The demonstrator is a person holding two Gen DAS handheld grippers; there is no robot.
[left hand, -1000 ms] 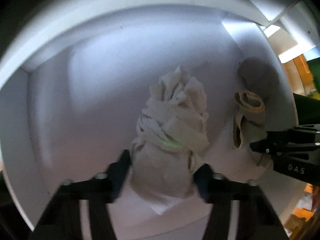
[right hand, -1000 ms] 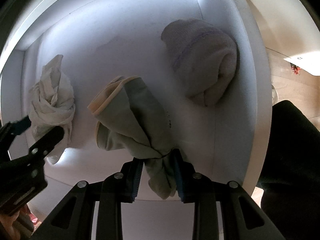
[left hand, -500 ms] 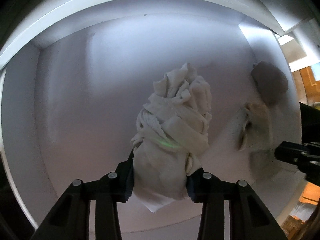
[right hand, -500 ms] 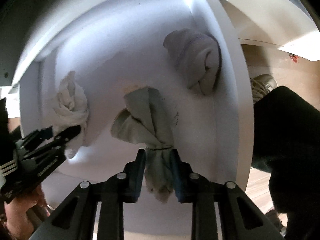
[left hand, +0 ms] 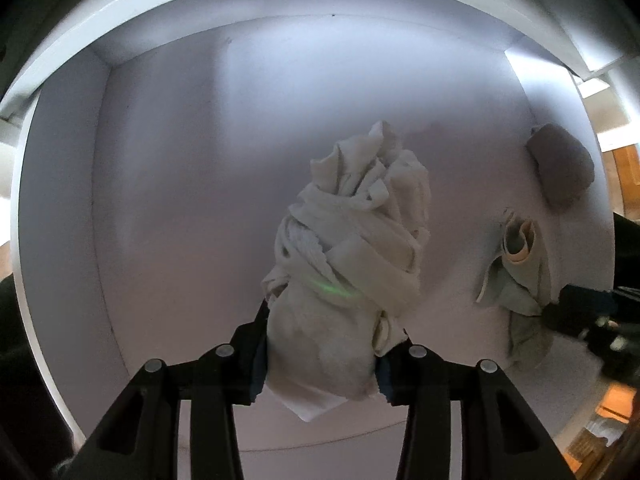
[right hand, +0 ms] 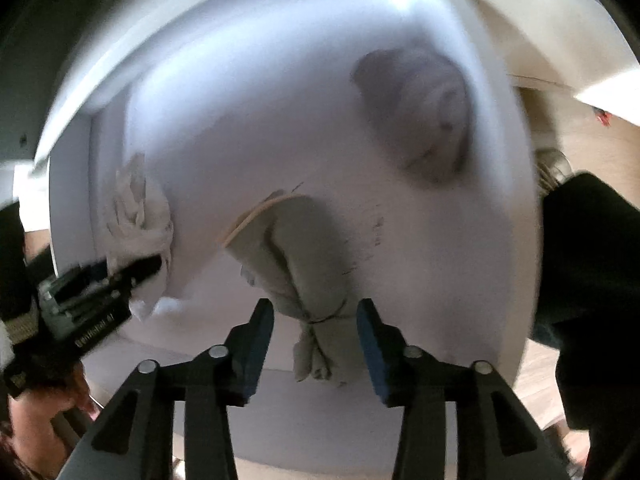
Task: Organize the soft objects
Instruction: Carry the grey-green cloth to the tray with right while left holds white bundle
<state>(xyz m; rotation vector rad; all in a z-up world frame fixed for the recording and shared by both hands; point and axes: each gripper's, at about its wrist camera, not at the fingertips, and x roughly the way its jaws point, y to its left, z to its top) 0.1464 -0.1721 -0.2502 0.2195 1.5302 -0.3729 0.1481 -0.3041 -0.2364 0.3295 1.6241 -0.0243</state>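
Right gripper (right hand: 316, 334) jaws are opening around the grey-green cloth (right hand: 296, 248) on the drawer floor (right hand: 248, 128); left gripper (left hand: 320, 344) clamps the white bundle (left hand: 352, 248), jaws opening. Premature release risks untidy sprawl

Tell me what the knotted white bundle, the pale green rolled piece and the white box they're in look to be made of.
White bundle: probably cotton knit or terry, matte, with soft ribbed folds and wrapped bands. Pale green piece: thin soft fabric, possibly a sock or cloth, with a peach-edged hem and limp creases. Box: smooth, rigid white panels, likely painted or laminated board; I cannot tell which.
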